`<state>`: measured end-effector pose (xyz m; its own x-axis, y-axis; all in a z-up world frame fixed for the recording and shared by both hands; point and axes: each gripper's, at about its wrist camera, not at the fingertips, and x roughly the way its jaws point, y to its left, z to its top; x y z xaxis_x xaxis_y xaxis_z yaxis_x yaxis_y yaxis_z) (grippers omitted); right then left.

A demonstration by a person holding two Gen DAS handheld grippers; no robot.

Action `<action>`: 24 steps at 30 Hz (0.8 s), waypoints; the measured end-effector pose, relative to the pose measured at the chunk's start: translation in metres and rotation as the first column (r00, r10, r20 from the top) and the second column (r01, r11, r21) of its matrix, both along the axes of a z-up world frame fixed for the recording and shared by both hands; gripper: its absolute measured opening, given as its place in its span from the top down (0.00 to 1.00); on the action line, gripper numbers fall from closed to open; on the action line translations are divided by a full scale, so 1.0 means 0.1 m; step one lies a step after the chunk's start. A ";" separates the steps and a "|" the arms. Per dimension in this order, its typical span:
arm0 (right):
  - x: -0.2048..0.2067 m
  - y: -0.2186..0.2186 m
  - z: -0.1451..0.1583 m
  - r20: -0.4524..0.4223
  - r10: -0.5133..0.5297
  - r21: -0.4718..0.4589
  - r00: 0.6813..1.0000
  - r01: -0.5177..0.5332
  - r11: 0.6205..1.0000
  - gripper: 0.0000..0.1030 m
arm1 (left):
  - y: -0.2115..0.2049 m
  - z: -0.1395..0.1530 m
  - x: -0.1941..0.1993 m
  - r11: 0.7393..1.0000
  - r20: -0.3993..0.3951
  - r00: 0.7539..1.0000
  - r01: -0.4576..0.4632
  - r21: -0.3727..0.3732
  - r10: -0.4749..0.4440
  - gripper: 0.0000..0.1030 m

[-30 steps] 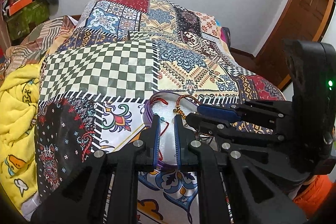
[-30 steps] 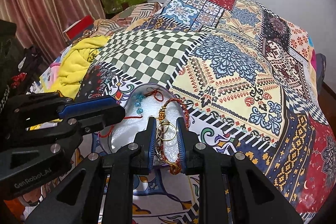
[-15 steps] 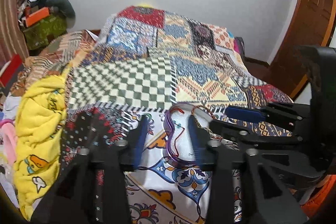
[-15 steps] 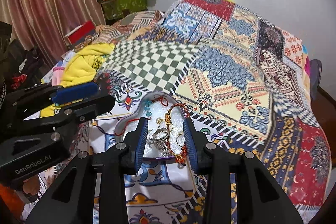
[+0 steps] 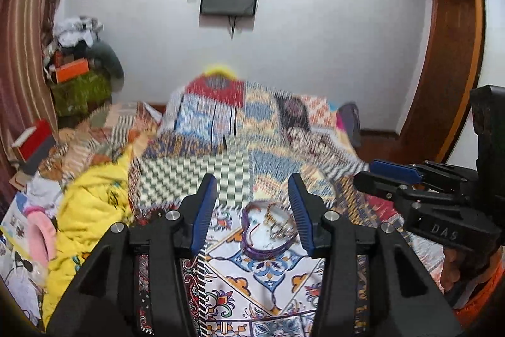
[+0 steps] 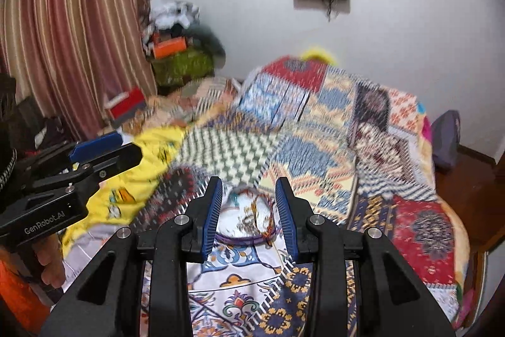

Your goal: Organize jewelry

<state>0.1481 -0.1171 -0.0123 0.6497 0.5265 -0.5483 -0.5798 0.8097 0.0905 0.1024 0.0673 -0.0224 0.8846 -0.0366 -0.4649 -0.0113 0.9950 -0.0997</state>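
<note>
Patchwork bedspread (image 5: pixel 221 242) fills the ground under me, a white wall behind. Both my grippers have just been opening: my left gripper (image 5: pixel 252 210) stands wide apart, my right gripper (image 6: pixel 247 210) narrower but parted, nothing between either pair. Beyond them the heart-shaped purple dish (image 5: pixel 249 248) lies on the spread near its front edge, holding a tangle of rings and a red-gold bracelet (image 6: pixel 257 217). Such pieces look light, limp and snag-prone; I'd pinch one strand at a free loop.
</note>
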 end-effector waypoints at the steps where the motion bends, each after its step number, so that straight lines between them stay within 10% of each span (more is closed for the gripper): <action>1: -0.09 -0.05 0.10 0.024 -0.010 0.020 1.000 0.010 1.000 0.69 | -0.01 0.07 -0.08 1.000 0.022 1.000 -0.002 0.002 0.002 0.53; 11: -0.90 -0.34 0.68 0.207 -0.084 0.165 0.975 0.050 0.985 0.67 | -0.28 0.68 -1.00 0.998 0.267 0.963 -0.035 0.059 0.018 0.47; 15: -1.16 -0.40 0.73 0.271 -0.152 0.188 0.950 0.102 0.977 0.33 | -0.39 0.78 -1.26 0.996 0.323 0.946 -0.050 0.073 0.023 0.39; 24: -1.47 -0.44 0.78 0.350 -0.249 0.189 0.903 0.192 0.963 0.02 | -0.46 0.82 -1.58 0.995 0.366 0.928 -0.087 0.046 0.065 0.02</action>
<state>0.0016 -0.1607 0.0653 0.8984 0.4025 -0.1759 -0.4032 0.9145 0.0335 -0.0552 0.0215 0.0595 0.9924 0.0555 -0.1101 -0.0615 0.9968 -0.0514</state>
